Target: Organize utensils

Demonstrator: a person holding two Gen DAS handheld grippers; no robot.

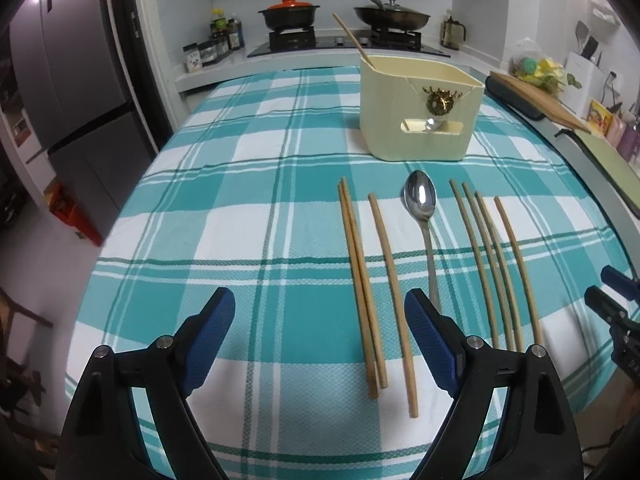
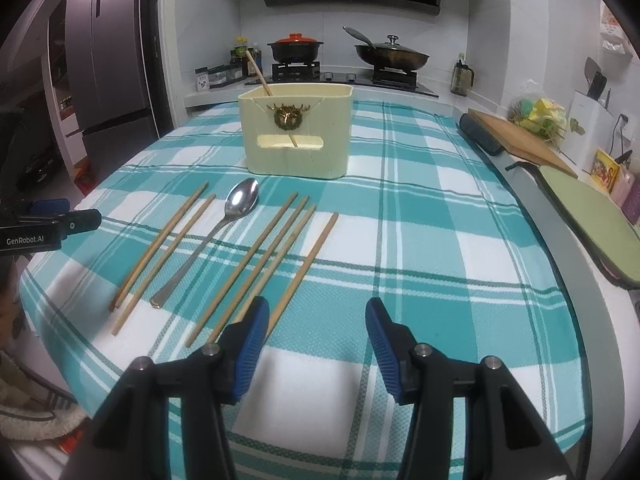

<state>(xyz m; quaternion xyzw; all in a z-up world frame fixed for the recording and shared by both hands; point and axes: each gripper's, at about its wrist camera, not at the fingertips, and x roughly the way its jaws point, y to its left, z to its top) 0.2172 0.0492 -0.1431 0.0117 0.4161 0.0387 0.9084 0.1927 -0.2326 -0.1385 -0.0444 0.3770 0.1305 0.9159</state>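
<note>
Although the cream holder (image 1: 420, 108) already carries one upright chopstick (image 1: 354, 42) and something metallic behind its front slot, most of the utensils lie on the checked tablecloth (image 1: 240, 200), so the job reads as barely begun. In the left wrist view, the spoon (image 1: 420, 200) lies at centre frame, bowl toward the holder, with three chopsticks (image 1: 356, 272) to its left and four more chopsticks (image 1: 496, 264) to its right, all roughly parallel and handle-ends toward the camera; that layout appears meant to offer each piece for a lengthwise pick. The left gripper (image 1: 320, 344) hangs at the lower centre of its frame, jaws spread wide and gripping nothing, its right pad sitting over the spoon handle's near end. The right gripper (image 2: 316, 340) occupies the lower centre of its own frame, jaws parted more narrowly and empty, its left pad just over the near ends of the right-hand chopsticks (image 2: 260, 260). The right wrist view alone shows the spoon's handle tip (image 2: 157, 301), and a stick visible through the holder's slot; the left view alone shows the shiny item in that slot. Both views show the stove and pans in the upper background.
</note>
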